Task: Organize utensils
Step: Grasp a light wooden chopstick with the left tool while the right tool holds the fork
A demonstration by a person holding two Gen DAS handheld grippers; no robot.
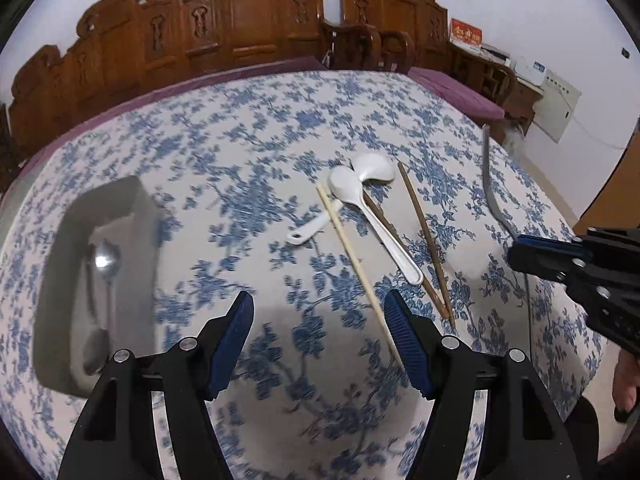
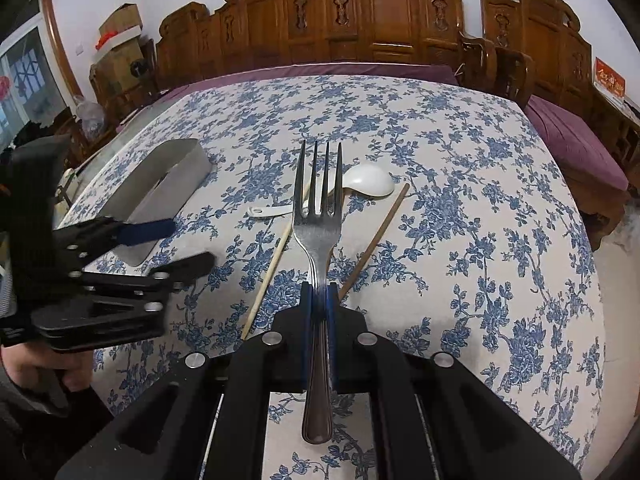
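Utensils are split between two places: a metal spoon (image 1: 105, 264) already lies in the grey tray (image 1: 60, 240) at the desk's left, while two white spoons (image 1: 372, 216), a pale chopstick (image 1: 356, 264) and two dark chopsticks (image 1: 428, 240) remain crossed in a loose heap on the floral cloth (image 1: 240, 152).

Right claw (image 2: 319, 300) is clenched on a steel fork (image 2: 318, 216), gripped on the narrow neck with tines forward and the handle end projecting back between the jaws. Left claw (image 1: 320, 332) stands released and holds nothing, poised above the near end of the pale chopstick.

Risks noted:
- The fork is pinched on a thin, smooth section; it may pivot or slide out if swung quickly toward the tray.
- The two claws are near each other; the path to the tray crosses the left claw's position, so a collision is possible.
- The heap overlaps. Lifting one chopstick may drag or roll a white spoon, or flick its neighbours toward the desk edge.
- A round chopstick may roll out from between closing jaws.
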